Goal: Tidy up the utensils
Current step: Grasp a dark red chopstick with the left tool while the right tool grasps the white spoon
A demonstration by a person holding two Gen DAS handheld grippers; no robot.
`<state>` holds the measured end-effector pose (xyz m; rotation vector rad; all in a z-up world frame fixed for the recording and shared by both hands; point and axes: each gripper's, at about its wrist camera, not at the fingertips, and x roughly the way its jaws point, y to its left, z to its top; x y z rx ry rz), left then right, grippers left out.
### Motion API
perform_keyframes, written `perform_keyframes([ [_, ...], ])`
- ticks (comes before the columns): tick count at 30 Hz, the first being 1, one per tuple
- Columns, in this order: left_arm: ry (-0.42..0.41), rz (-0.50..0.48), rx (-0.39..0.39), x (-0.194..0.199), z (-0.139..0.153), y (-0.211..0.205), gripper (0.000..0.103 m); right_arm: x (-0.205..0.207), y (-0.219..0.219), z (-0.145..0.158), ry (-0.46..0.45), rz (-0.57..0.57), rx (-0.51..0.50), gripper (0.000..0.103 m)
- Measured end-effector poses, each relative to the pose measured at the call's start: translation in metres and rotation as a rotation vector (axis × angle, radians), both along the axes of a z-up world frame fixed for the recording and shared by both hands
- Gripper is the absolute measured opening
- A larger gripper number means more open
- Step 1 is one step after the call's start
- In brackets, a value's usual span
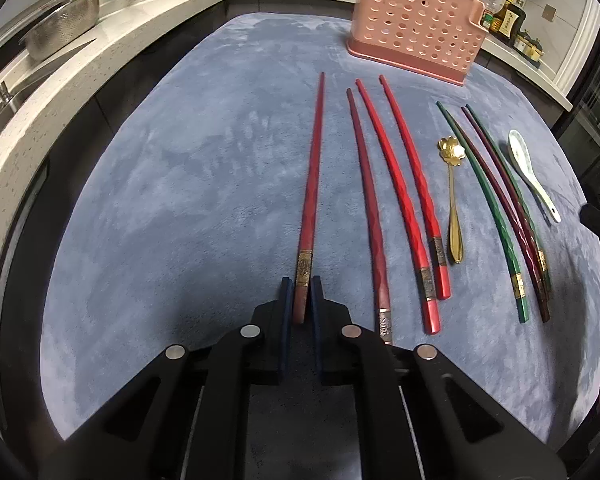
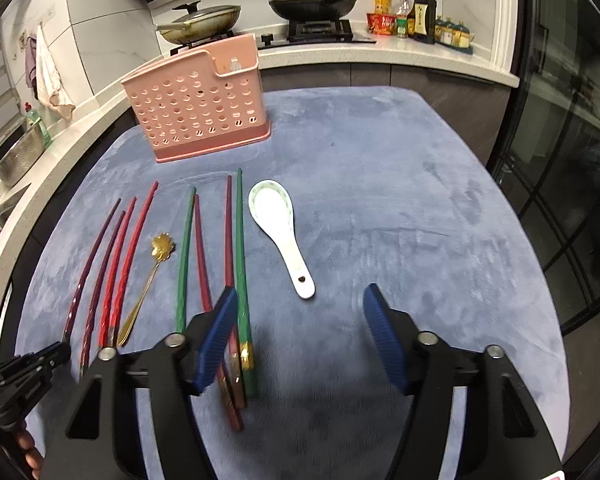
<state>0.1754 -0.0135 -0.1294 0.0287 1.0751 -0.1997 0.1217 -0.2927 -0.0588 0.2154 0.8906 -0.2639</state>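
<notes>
My left gripper [image 1: 301,294] is shut on the butt end of a red chopstick [image 1: 314,176] that lies on the blue mat. Three more red chopsticks [image 1: 384,184] lie to its right, then a gold flower spoon [image 1: 453,200], green and maroon chopsticks [image 1: 496,208] and a white ceramic spoon [image 1: 530,174]. A pink perforated utensil holder [image 1: 414,20] stands upright at the far end. My right gripper [image 2: 298,304] is open and empty, low over the mat; its left finger is beside the green chopstick [image 2: 241,264], and the white spoon [image 2: 280,232] lies ahead.
The blue mat [image 2: 420,200] covers the table. Behind it are a stove with two lidded pans [image 2: 314,2], sauce bottles [image 2: 420,14], a steel colander [image 1: 62,30] by the sink and a hanging towel [image 2: 48,76]. A glass door [image 2: 572,160] is at the right.
</notes>
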Motion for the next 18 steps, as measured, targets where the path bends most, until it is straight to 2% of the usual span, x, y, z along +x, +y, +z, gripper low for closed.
perform_keyframes([
  [3,0.007,0.007,0.004,0.002,0.000,-0.001,0.008,0.013,-0.010,-0.008,0.012,0.000,0.035,0.051],
  [7,0.016,0.014,-0.003,0.005,-0.001,-0.001,0.008,0.027,-0.023,-0.017,0.011,0.002,0.101,0.047],
  [9,0.018,0.017,-0.004,0.005,-0.001,0.000,0.008,0.033,-0.027,-0.022,0.024,0.001,0.118,0.033],
  [12,0.016,0.016,0.003,0.006,-0.001,-0.001,0.008,0.042,-0.034,-0.033,0.042,0.004,0.172,0.026],
  [18,0.015,0.016,0.009,0.006,-0.001,-0.003,0.008,0.047,-0.039,-0.049,0.053,0.008,0.242,0.022],
])
